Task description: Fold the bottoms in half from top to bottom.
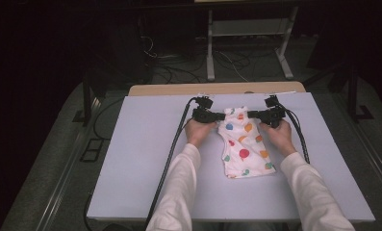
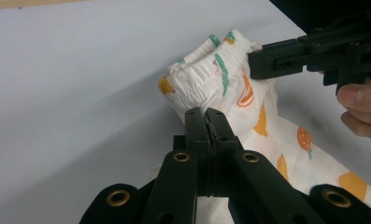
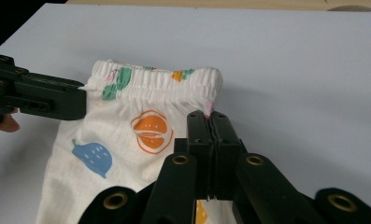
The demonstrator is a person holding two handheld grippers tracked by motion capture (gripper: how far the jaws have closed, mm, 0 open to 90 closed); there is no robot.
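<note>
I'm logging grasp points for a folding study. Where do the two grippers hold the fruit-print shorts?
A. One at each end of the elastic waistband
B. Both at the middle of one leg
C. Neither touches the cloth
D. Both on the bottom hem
A: the left gripper and the right gripper each have their jaws shut at opposite ends of the gathered waistband of the shorts, at its far end on the table.

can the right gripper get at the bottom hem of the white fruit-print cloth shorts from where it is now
Probably yes, but not while it grips. The right gripper is shut on the waistband of the white fruit-print cloth shorts; the hem lies bare on the pale table, nothing between. It would have to let go first.
</note>
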